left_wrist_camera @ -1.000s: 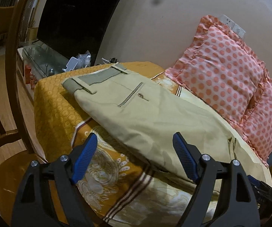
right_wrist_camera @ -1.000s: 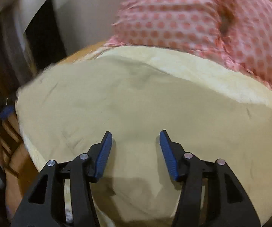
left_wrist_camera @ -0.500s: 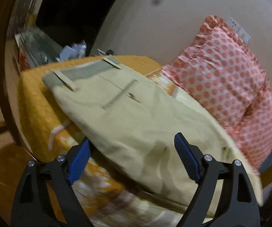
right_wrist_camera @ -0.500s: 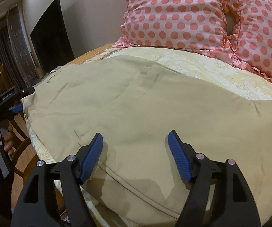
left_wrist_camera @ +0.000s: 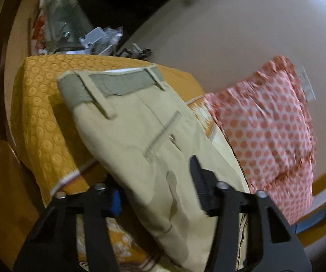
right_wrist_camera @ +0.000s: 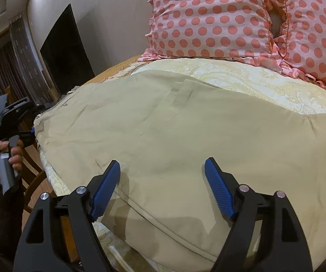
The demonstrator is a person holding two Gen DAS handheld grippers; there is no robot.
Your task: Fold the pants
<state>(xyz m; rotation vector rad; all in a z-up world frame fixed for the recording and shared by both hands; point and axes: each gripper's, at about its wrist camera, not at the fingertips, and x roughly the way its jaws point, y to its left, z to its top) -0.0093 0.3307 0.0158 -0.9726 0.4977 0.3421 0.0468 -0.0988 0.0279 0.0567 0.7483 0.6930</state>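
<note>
**A:** Where are the pants, and where are your two tools?

**B:** The khaki pants (right_wrist_camera: 174, 136) lie flat across the bed (right_wrist_camera: 264, 83), filling the middle of the right wrist view. In the left wrist view the waistband (left_wrist_camera: 115, 83) sits upper centre. Your right gripper (right_wrist_camera: 163, 188) hovers at lower centre over the near edge of the cloth, jaws wide apart, holding nothing. Your left gripper (left_wrist_camera: 156, 190) straddles the near edge of the pants at lower centre, jaws also apart.

**A:** How should you do this step well?

**B:** Likely you are setting up a grasp. Bring each gripper down onto the edge, pinch through all the layers, and lift both ends evenly so the fold lands straight.

**A:** What differs from half a second ago?

**B:** The left view has swung closer to the waistband and tilted. The right view has barely changed. The polka-dot pillows (right_wrist_camera: 230, 18) are at upper right as before.
</note>
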